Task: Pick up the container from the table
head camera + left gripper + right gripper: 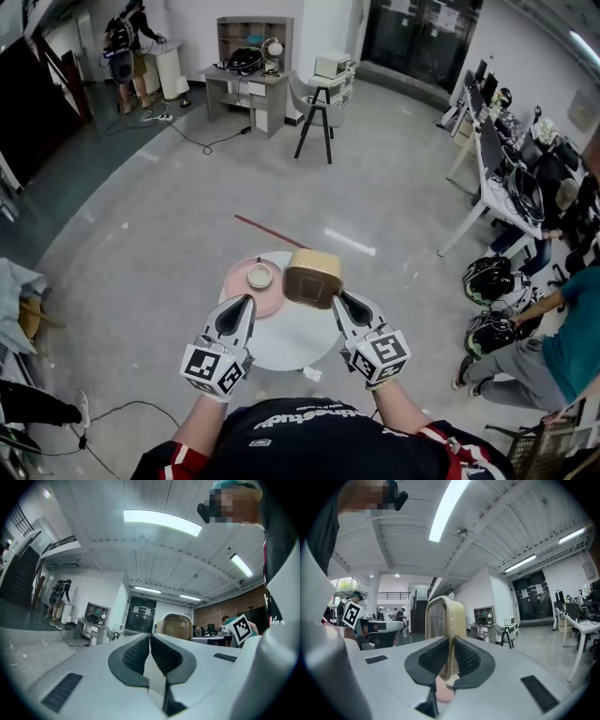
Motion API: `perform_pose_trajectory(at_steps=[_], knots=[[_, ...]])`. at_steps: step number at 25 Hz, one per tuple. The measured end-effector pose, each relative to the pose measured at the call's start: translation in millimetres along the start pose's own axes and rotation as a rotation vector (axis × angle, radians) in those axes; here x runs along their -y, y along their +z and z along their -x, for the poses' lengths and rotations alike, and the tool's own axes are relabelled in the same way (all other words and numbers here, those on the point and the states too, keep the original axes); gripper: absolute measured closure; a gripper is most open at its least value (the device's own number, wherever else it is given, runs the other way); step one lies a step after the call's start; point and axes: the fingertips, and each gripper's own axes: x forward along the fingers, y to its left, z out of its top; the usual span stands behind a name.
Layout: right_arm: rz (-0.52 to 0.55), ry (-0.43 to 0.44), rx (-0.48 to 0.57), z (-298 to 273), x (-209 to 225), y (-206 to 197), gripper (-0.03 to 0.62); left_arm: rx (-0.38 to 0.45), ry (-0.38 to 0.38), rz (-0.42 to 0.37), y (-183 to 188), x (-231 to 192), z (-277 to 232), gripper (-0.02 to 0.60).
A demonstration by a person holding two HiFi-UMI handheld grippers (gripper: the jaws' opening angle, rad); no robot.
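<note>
The tan square-ish container [312, 277] hangs in the air above the round white table [291, 342], tipped on its side. My right gripper [339, 298] is shut on its wall; in the right gripper view the container [445, 620] stands upright between the pads of the right gripper [451, 641]. My left gripper [246, 302] floats beside it to the left, shut with nothing in it. From the left gripper [150, 637] the container [177, 626] shows just past the closed jaws.
A pink plate [239, 281] with a small white bowl [260, 276] lies at the table's far left. A seated person [553, 347] and helmets [487, 279] are to the right. A red stick [272, 232] and a cable [122, 412] lie on the floor.
</note>
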Motion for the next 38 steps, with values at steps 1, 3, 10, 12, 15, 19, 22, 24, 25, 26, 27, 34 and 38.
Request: perform_pose_trajectory(at_steps=[1, 3, 10, 12, 15, 19, 22, 24, 25, 26, 27, 34, 38], knots=[[0.007, -0.001, -0.001, 0.4, 0.0, 0.8, 0.545, 0.002, 0.002, 0.001, 0.3, 0.2, 1.3, 0.551], [0.017, 0.003, -0.002, 0.7, 0.1, 1.8, 0.545, 0.008, 0.004, 0.002, -1.1, 0.3, 2.6, 0.551], [0.031, 0.007, 0.006, 3.1, -2.5, 7.9, 0.545, 0.001, 0.017, -0.002, 1.2, 2.0, 9.4, 0.551], [0.032, 0.010, 0.008, 3.5, -3.4, 9.8, 0.545, 0.003, 0.018, -0.001, 2.6, 2.4, 10.3, 0.551], [0.036, 0.017, 0.008, 1.9, -2.8, 8.1, 0.545, 0.002, 0.019, -0.002, 1.3, 1.6, 9.0, 0.551], [0.037, 0.015, 0.007, 2.2, -2.3, 6.8, 0.545, -0.003, 0.018, -0.001, -1.7, 1.6, 9.0, 0.551], [0.033, 0.010, 0.013, 3.0, -3.2, 8.7, 0.545, -0.002, 0.015, 0.002, -1.4, 0.8, 10.5, 0.551], [0.026, 0.005, 0.013, 3.4, -3.5, 9.2, 0.545, -0.004, 0.013, 0.003, -1.2, 0.0, 11.5, 0.551], [0.023, 0.004, 0.013, 3.6, -3.7, 9.4, 0.545, -0.005, 0.013, 0.003, -1.1, -0.3, 11.8, 0.551], [0.023, 0.003, 0.012, 3.7, -3.9, 9.7, 0.545, -0.005, 0.013, 0.003, -1.0, -0.6, 11.9, 0.551], [0.024, 0.003, 0.011, 3.7, -4.1, 10.1, 0.545, -0.005, 0.012, 0.003, -0.9, -0.8, 11.7, 0.551], [0.025, 0.006, 0.015, 4.3, -4.8, 11.3, 0.545, -0.003, 0.012, 0.002, -0.5, 0.0, 11.9, 0.551], [0.024, 0.007, 0.017, 5.6, -5.2, 12.6, 0.545, -0.003, 0.011, 0.001, 0.4, 1.2, 12.7, 0.551]])
